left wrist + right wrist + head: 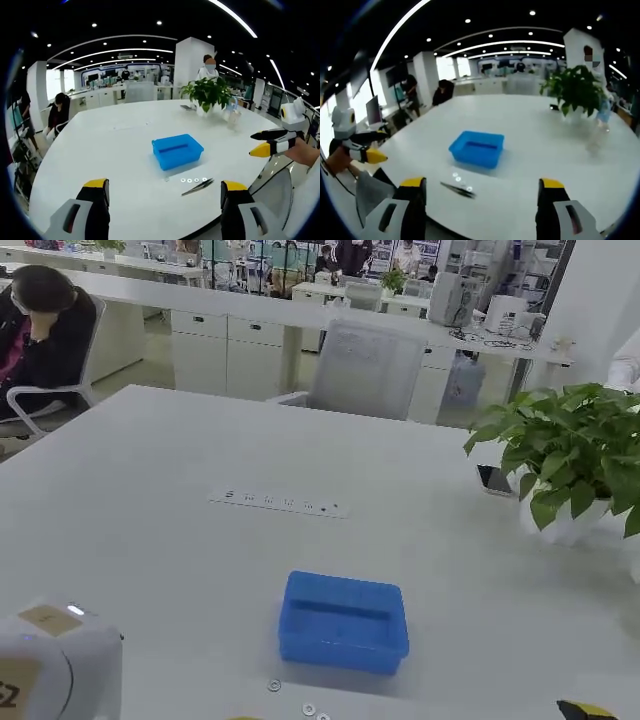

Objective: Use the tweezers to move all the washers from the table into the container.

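A few washers (pixel 275 685) lie at the near edge of the white table (pixel 150 490), just in front of the blue container (pixel 343 622); a potted plant (pixel 575 455) stands off to the right. In the left gripper view the left gripper (pixel 164 186) has its jaws spread wide and empty above the table edge, and the tweezers (pixel 197 186) lie beside a row of washers near the container. In the right gripper view the right gripper (pixel 481 183) likewise gapes, holding nothing, with tweezers and washers between it and the container.
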A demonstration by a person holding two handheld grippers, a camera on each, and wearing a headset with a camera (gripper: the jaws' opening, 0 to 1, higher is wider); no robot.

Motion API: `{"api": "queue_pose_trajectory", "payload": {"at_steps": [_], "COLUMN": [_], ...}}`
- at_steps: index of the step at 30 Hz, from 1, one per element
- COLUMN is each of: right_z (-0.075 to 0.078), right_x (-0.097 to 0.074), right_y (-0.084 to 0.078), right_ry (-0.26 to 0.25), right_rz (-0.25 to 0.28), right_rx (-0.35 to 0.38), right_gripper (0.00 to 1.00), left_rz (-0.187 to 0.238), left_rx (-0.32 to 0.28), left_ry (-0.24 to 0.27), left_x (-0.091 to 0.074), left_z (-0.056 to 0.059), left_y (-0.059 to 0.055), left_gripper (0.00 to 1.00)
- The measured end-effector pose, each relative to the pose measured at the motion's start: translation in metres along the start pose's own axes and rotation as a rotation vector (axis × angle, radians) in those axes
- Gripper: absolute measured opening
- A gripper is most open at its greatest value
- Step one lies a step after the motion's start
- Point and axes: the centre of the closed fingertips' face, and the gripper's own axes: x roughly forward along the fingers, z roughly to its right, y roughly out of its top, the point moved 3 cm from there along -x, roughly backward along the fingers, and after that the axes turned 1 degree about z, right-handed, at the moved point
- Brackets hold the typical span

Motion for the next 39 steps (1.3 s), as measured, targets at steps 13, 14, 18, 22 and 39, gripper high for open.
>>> {"api": "queue_pose_trajectory", "payload": {"at_steps": [13,14,18,22,39], "right_z": [0.002,0.002,0.001,0.000,-0.009], "right_x": [0.008,0.009,0.011,0.013,0.029], "right_y": [-0.001,0.000,0.000,0.000,-0.012], "right_ry": [-0.001,0.002,0.000,0.000,0.033], "right_rz": [-0.008,-0.007,-0.017,-0.012,-0.052], "right_rx": [0.015,0.021,0.014,0.007,0.019], "right_gripper": [0.91,0.91,0.90,0.90,0.81], "left_rz": [-0.010,-0.010,-0.005,0.002,-0.078], "left_rx": [0.010,0.011,0.020,0.028,0.121], "left_ry": [-0.021,-0.022,-0.038,-0.051,-0.211], "left_x": [0.010,0.010,0.012,0.013,0.046], "left_z": [-0.002,-0.002,0.001,0.003,0.020], "left_y": [0.002,0.002,0.003,0.005,-0.008], "left_gripper": [0.92,0.92,0.92,0.91,0.70]}}
